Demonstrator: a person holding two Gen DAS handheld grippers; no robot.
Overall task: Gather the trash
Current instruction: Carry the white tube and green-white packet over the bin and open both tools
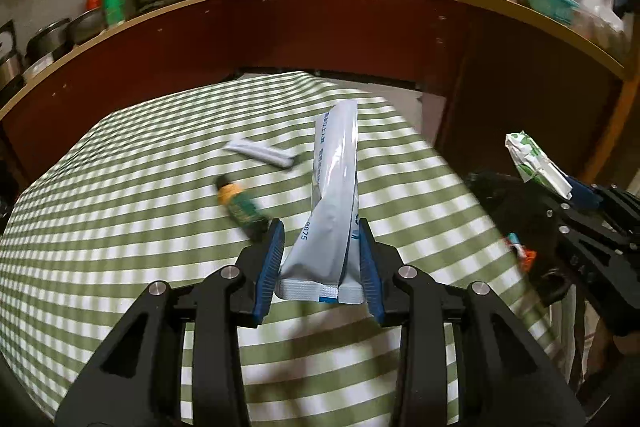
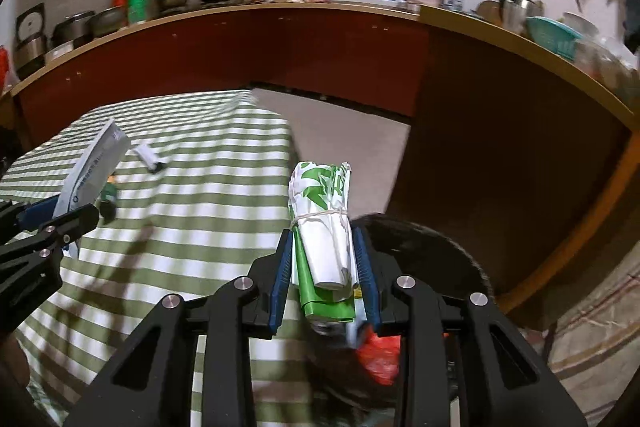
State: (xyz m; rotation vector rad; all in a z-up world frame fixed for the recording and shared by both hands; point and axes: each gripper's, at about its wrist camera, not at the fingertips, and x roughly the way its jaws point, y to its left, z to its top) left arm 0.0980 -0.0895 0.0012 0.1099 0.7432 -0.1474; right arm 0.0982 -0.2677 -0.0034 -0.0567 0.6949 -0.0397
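Note:
My left gripper [image 1: 320,247] is shut on a silver-white foil pouch [image 1: 334,187] with blue print, held upright above the green-striped tablecloth [image 1: 120,227]. From the right wrist view the same pouch [image 2: 94,171] shows at the left. My right gripper [image 2: 323,255] is shut on a rolled green-and-white wrapper [image 2: 326,223] bound with a rubber band, above a dark bin [image 2: 432,255] beside the table. That wrapper [image 1: 534,163] also appears at the right of the left wrist view. On the cloth lie a small green-and-yellow bottle [image 1: 240,209] and a white packet [image 1: 260,155].
Red trash [image 2: 378,355] lies in the bin under my right gripper. Dark red kitchen cabinets [image 1: 320,31] with a crowded countertop curve around behind the table. A strip of bare floor [image 2: 348,131] runs between table and cabinets.

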